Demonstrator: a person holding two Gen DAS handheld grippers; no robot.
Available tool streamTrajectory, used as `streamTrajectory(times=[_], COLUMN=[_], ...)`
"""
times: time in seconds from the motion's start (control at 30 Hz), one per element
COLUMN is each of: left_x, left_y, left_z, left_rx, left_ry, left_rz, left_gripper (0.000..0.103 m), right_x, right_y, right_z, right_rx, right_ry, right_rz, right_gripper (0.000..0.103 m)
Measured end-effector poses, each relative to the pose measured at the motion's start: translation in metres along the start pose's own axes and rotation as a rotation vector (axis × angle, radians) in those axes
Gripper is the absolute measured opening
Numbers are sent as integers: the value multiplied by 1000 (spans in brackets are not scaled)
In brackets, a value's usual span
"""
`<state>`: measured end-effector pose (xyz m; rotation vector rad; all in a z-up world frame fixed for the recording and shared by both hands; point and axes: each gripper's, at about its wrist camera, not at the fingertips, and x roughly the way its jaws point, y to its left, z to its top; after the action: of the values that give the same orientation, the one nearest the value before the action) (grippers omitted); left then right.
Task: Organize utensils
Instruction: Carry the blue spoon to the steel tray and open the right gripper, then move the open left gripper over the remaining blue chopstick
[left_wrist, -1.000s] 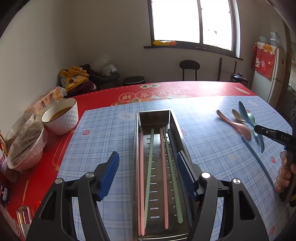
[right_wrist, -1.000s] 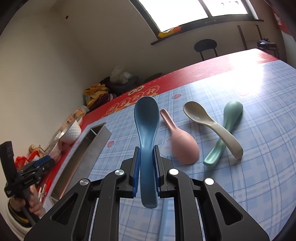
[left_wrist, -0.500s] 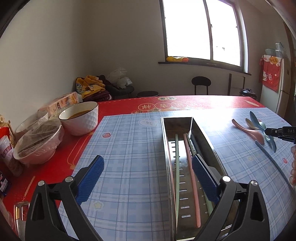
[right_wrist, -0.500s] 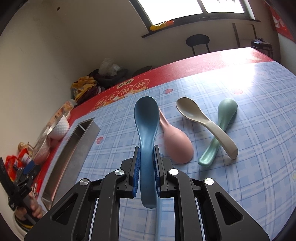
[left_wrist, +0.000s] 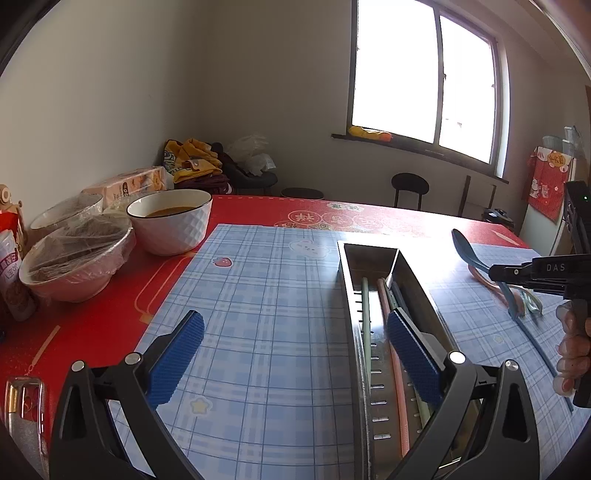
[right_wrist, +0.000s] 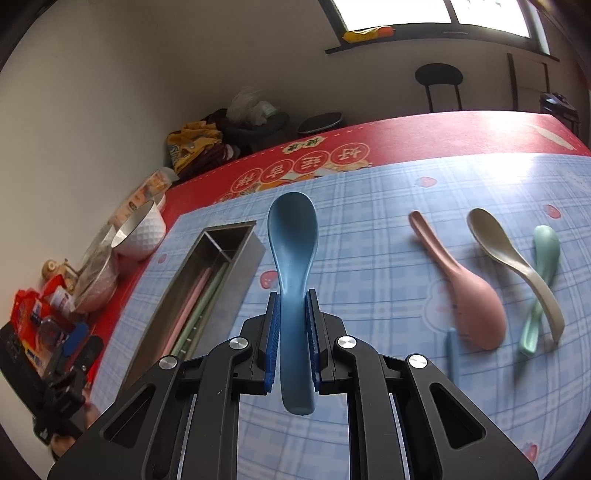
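We hold a two-finger claw in each hand over a counter (left_wrist: 110, 325) covered in red, with a blue checked mat (left_wrist: 258, 314) laid on top.

Our right claw (right_wrist: 292, 332) is clamped on the handle of a dark blue spoon (right_wrist: 293, 240). The spoon is lifted off the mat, its bowl pointing away from us, and it hangs just to the right of a long steel utensil tray (right_wrist: 240, 273). In the left wrist view the same spoon shows at the right edge, held up in the air in that claw.

Our left claw (left_wrist: 295, 354) stands wide apart, having just been opening, with nothing between its blue pads (left_wrist: 177, 354). Its right finger sits over the near part of the tray; whether it touches we cannot tell.

The tray lies lengthwise on the mat, running away from us. Inside it lie pink chopsticks (left_wrist: 384, 295) and pale green chopsticks (left_wrist: 365, 299), side by side along its length.

To the right of the tray, well apart from it, three more spoons rest on the mat: a pink spoon (right_wrist: 469, 299), a beige spoon (right_wrist: 506, 254) and a green spoon (right_wrist: 543, 273). The beige one lies across the green one. A thin blue chopstick (right_wrist: 451, 350) lies just beside the pink spoon's bowl.

At the far left of the counter stand a white bowl (left_wrist: 173, 225) with brownish liquid and two bowls covered in plastic film (left_wrist: 74, 262).
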<state>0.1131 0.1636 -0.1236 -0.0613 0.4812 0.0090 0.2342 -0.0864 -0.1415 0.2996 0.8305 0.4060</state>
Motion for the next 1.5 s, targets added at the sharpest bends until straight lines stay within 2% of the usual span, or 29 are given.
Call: streamTrajectory(times=[0.23,0.4,0.97,1.1,1.2,1.27,1.3,1.33,1.4,1.5], left_x=[0,1,3,3,3,1,0,0,0,1], left_y=[1,3,5,2,-1,-1,-1,-1,0,4], left_z=[0,1,1,0,0,0,0,0,0,0], left_rx=[-15,-25,-19,-6,7,9,9,8,2,-14], left_ry=[0,9,5,6,6,-3,-6,-6,-5,-3], left_rz=[7,7,9,27,41,37,35,34,27,10], left_gripper=[97,97,97,97,97,97,97,97,97,97], right_x=[43,66,97,94,89,82,78,73,60,42], right_y=[60,81,81,82,83,82,82,81,80,76], right_z=[12,9,4,5,3,1,0,-1,-3,-4], right_rx=[-82,-101,-28,-47,-71,-91,-103,-116,-144,-191], right_ry=[52,98,165,149,150,140,130,119,85,40], right_rz=[17,5,-25,-36,-10,2,4,4,15,-3], right_gripper=[14,14,14,16,16,19,25,36,48,55])
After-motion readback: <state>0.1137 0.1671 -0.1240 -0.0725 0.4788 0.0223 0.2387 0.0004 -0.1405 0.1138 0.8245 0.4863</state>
